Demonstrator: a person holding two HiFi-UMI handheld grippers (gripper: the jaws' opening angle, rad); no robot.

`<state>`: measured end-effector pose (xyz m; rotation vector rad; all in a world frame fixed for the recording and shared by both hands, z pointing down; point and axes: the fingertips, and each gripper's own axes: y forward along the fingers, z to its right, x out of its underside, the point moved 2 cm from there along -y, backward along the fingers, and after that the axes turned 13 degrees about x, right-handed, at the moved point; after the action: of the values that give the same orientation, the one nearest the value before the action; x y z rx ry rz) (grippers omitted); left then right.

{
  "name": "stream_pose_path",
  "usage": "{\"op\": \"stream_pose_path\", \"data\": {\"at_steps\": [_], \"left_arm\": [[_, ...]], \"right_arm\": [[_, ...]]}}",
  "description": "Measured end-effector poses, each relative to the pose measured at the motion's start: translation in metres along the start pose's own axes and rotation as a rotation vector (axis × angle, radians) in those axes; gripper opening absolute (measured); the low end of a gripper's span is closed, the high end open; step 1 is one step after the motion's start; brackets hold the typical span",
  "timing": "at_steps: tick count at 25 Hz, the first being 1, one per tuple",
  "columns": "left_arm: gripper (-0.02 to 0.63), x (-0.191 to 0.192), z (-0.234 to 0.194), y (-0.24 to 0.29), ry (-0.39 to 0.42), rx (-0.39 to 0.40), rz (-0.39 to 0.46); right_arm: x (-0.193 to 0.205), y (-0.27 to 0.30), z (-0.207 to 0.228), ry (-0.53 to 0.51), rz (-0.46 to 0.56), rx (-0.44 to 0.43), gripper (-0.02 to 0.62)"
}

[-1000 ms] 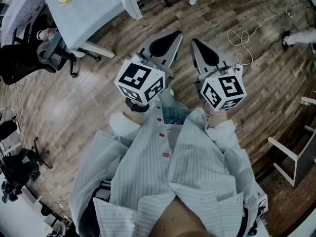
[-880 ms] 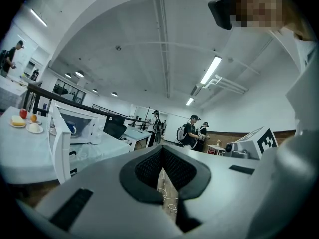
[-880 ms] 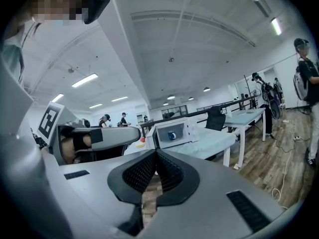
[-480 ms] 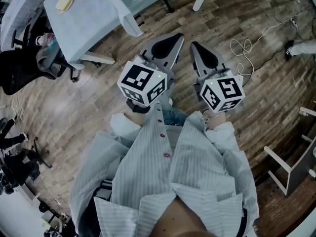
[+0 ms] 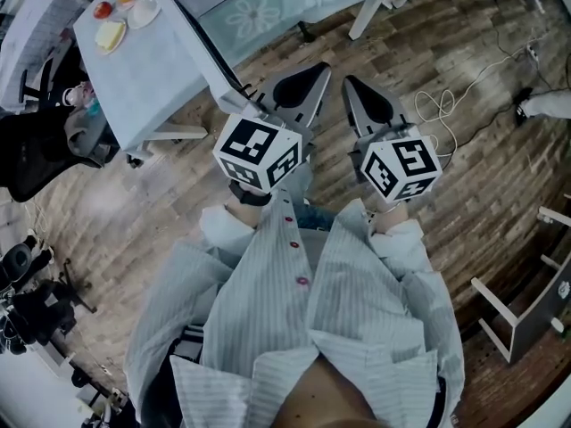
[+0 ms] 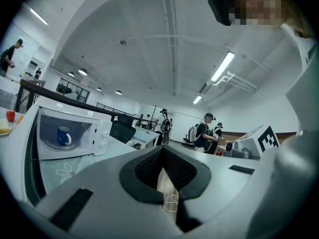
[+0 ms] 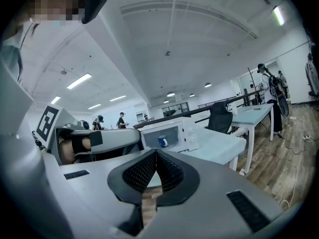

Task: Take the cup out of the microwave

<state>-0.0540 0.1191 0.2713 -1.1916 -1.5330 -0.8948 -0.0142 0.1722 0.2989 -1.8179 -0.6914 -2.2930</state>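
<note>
Both grippers are held side by side over the wooden floor [image 5: 107, 203], pointing toward a table [image 5: 152, 78] with a pale cloth. The left gripper [image 5: 321, 63] has its jaws closed tip to tip, with nothing between them; only floor and a loose cable [image 6: 172, 201] show through the narrow slit behind the tips. The right gripper [image 5: 348, 78] is closed the same way and also empty.

The blue cup [image 6: 64, 135] stands inside the white microwave [image 6: 99, 133], which sits on the table ahead of the left gripper and off to its left. From the right gripper, the microwave is straight ahead, just above the jaw tips, with the cup in its chamber. Both grippers are well apart from the cup. A plate [image 5: 143, 12] with food lies on the table's far corner, left of the left gripper. People [image 6: 204, 131] stand in the background beyond it.
</note>
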Motion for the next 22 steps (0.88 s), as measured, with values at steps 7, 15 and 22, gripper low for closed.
{"op": "stream_pose_path", "data": {"at_steps": [7,15,22], "left_arm": [[0.008,-0.009,-0.030,0.020,-0.006,-0.001,0.021],[0.008,-0.009,-0.051,0.038,-0.023,-0.029,0.040],[0.008,-0.017,-0.081,0.073,-0.014,-0.119,0.080]], "right_arm": [[-0.012,0.031,0.013,-0.007,-0.002,0.012,0.034],[-0.012,0.063,0.020,-0.017,-0.036,-0.030,0.034],[-0.026,0.109,0.042,-0.056,-0.057,-0.139,0.034]]}}
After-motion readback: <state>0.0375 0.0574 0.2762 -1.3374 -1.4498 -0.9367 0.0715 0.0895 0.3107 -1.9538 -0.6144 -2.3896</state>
